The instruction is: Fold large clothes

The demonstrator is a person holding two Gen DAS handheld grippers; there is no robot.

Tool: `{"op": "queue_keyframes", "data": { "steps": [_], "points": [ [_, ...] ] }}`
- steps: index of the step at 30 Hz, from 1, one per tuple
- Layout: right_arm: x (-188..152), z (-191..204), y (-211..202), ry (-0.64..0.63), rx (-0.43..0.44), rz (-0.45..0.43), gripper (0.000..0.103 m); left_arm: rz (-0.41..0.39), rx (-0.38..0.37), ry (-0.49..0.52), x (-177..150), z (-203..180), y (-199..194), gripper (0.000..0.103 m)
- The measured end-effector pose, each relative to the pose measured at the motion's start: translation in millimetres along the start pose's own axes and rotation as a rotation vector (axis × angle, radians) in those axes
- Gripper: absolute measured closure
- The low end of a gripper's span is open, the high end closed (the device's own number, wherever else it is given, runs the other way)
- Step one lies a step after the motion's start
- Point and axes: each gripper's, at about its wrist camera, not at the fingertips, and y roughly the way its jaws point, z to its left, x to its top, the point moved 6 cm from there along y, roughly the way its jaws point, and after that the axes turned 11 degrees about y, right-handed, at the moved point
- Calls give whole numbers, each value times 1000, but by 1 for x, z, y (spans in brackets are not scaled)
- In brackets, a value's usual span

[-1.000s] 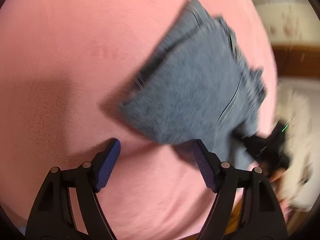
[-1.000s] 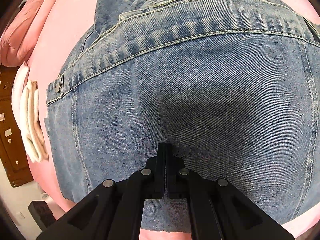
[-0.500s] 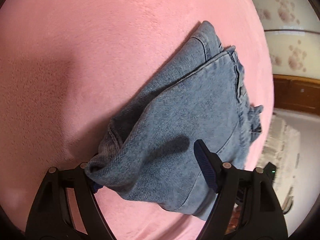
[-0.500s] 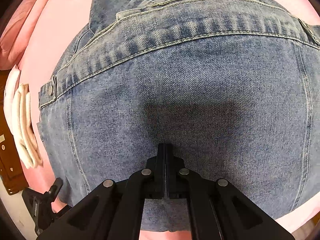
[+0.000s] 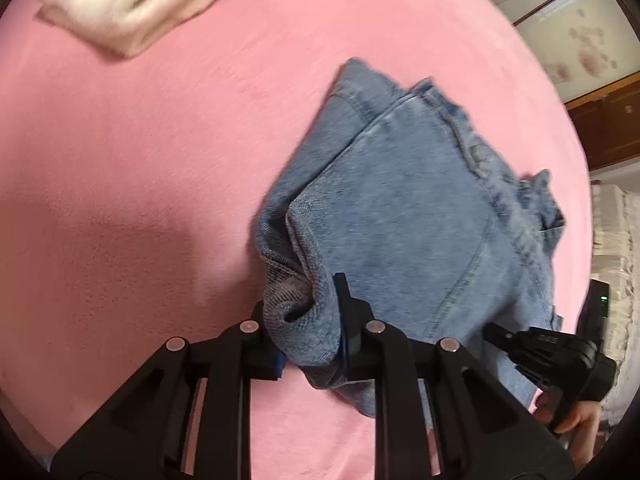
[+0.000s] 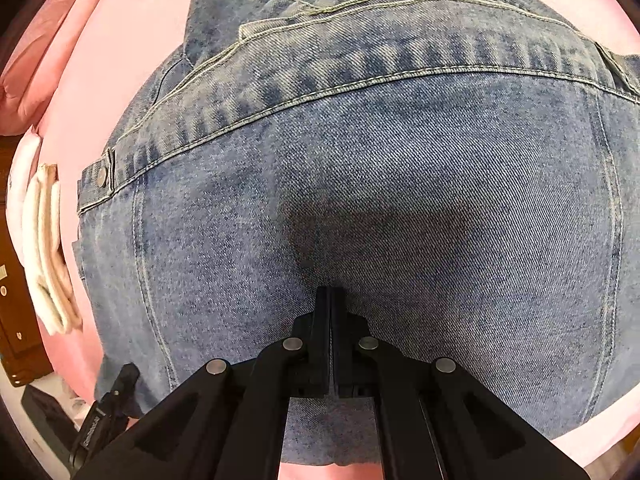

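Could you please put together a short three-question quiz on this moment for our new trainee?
1. True or false: the left gripper is shut on a bunched corner of the denim garment.
2. What lies on the pink bed cover beyond the denim? A) folded cream cloth B) a shoe C) a book
3. How do the jaws of the right gripper stand?

Key: 1 true. 2 A, the folded cream cloth. 3 closed together, over the edge of the denim.
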Motion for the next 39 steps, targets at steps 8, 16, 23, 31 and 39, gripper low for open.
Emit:
{"op": "queue_keyframes", "data": {
  "steps": [8,16,23,31,39],
  "points": [
    [-6,-14,-2,-8,72,-28,103,-60,35,113,0,-27,-27,88],
    [0,-40,-5,-23,233,0,103,-164,82,304,-9,-78,-84,89],
    [8,-81,-2,-13,501,70,103,-276,58,379,-18,-167,-136,90],
    [13,-114,-1,-22,666,133,103,-289,-21,552,-72,-303,-161,90],
    [18,-154,-9,-51,711,197,103,-198,21,672,-137,-372,-132,91]
  ]
}}
